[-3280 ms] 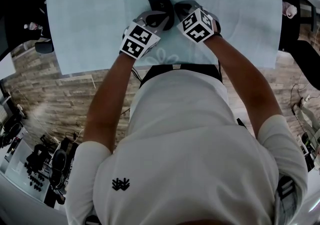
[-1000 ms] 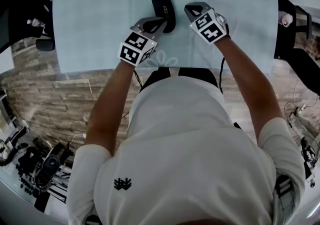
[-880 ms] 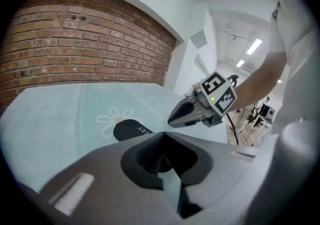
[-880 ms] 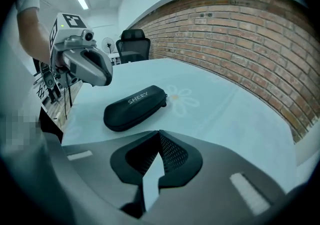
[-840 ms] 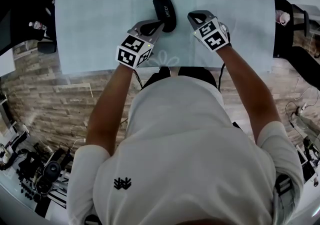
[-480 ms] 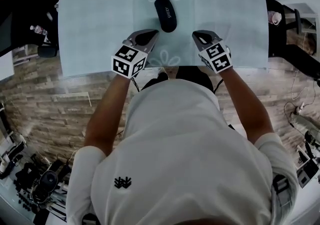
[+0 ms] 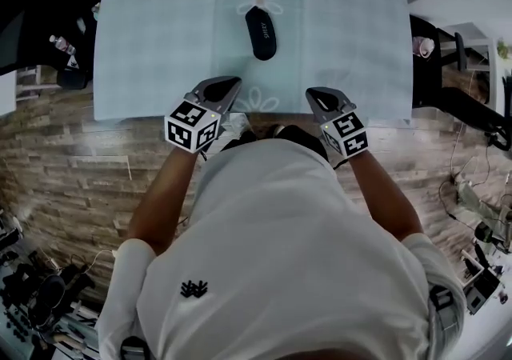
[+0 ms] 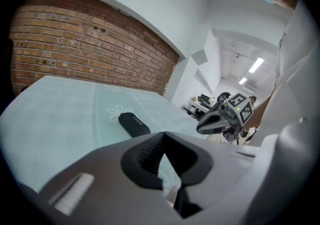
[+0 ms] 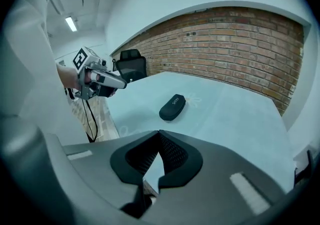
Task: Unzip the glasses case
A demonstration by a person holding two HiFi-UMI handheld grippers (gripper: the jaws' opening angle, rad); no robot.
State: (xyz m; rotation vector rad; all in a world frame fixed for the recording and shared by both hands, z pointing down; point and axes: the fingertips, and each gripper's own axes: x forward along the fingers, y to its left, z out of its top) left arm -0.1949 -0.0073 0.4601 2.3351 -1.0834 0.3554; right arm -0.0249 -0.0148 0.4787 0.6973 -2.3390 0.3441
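Observation:
The black glasses case (image 7: 260, 32) lies on the light blue tablecloth (image 7: 352, 22), just below a daisy print, with nothing touching it. My left gripper (image 7: 231, 82) hovers at the near table edge, its jaws shut and empty. My right gripper (image 7: 312, 94) is level with it on the right, also shut and empty. In the left gripper view the case (image 8: 134, 124) lies ahead beyond my left gripper (image 8: 163, 136), and the right gripper (image 8: 221, 118) shows off to the side. From the right gripper view, the case (image 9: 172, 107) lies beyond my right gripper (image 9: 160, 134), with the left gripper (image 9: 101, 82) at the left.
The table's near edge (image 7: 160, 114) runs just beside both grippers. A dark office chair (image 9: 131, 66) stands past the table's left side, and a bottle (image 7: 60, 44) sits there too. A brick wall (image 9: 240, 44) backs the table.
Both grippers have drawn back from the case to the near table edge and spread apart. The case stays on the cloth, no longer held.

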